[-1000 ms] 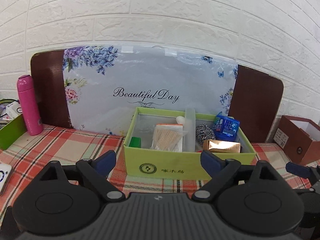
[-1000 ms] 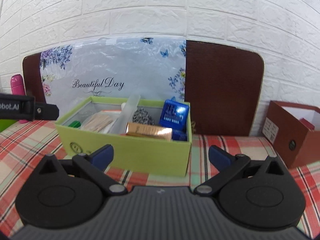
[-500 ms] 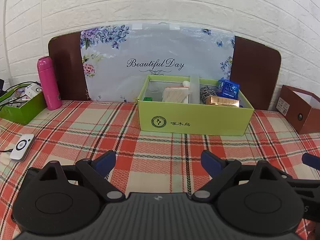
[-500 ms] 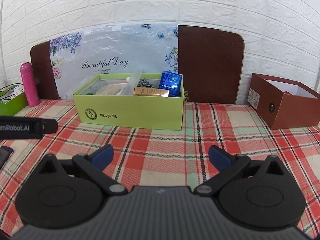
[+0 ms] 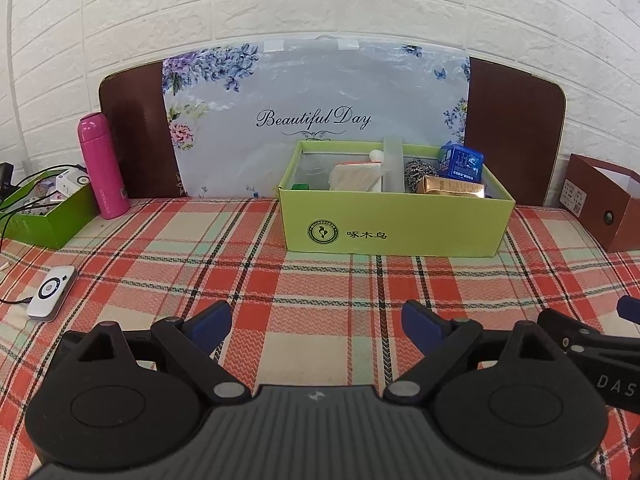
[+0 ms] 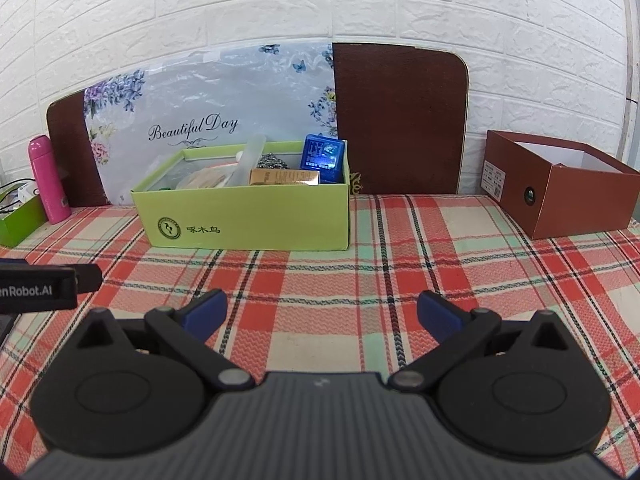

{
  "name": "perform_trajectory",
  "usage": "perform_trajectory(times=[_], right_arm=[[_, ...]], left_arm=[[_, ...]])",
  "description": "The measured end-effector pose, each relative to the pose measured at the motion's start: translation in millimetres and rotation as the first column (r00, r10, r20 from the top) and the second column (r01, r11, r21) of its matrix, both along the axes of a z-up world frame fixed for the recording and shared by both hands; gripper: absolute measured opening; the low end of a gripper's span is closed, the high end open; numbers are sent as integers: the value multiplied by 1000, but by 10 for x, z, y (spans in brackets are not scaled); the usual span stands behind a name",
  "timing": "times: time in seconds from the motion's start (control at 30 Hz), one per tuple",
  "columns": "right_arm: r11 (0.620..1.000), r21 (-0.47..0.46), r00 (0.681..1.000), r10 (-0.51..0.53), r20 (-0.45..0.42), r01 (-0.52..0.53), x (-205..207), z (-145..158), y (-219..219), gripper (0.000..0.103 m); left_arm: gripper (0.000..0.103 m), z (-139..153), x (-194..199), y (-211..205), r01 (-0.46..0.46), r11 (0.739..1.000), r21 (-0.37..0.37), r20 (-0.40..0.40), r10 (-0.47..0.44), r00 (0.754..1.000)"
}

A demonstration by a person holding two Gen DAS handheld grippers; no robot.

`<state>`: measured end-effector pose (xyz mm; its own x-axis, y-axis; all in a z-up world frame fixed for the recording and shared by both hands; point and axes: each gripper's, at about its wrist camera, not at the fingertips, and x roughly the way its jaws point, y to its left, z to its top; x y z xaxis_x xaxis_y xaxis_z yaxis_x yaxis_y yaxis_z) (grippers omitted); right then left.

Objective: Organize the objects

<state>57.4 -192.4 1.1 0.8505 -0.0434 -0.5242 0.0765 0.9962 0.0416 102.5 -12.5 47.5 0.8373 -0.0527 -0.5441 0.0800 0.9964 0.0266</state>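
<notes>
A light green box stands on the plaid tablecloth near the wall; it also shows in the right wrist view. Inside it I see a blue packet, a gold box, a steel scourer, a bag of toothpicks, a translucent tube and a small green item. My left gripper is open and empty, low over the cloth well in front of the box. My right gripper is open and empty, also in front of the box.
A pink bottle and a darker green box with cables stand at the left. A white device lies on the cloth. A brown box stands open at the right. A floral board leans on the brick wall.
Both grippers have pulled back from the green box, which now looks smaller and farther. Both stay open and empty. More tablecloth shows in front.
</notes>
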Motion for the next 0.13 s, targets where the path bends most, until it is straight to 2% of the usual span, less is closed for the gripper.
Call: perform_trajectory(times=[0.13], right_arm=[[1000,-4,1000,4,-10,-4,34,-32,8,103]], left_arm=[[95,-4,30,-9,-1,1000,1,-9,1,1000]])
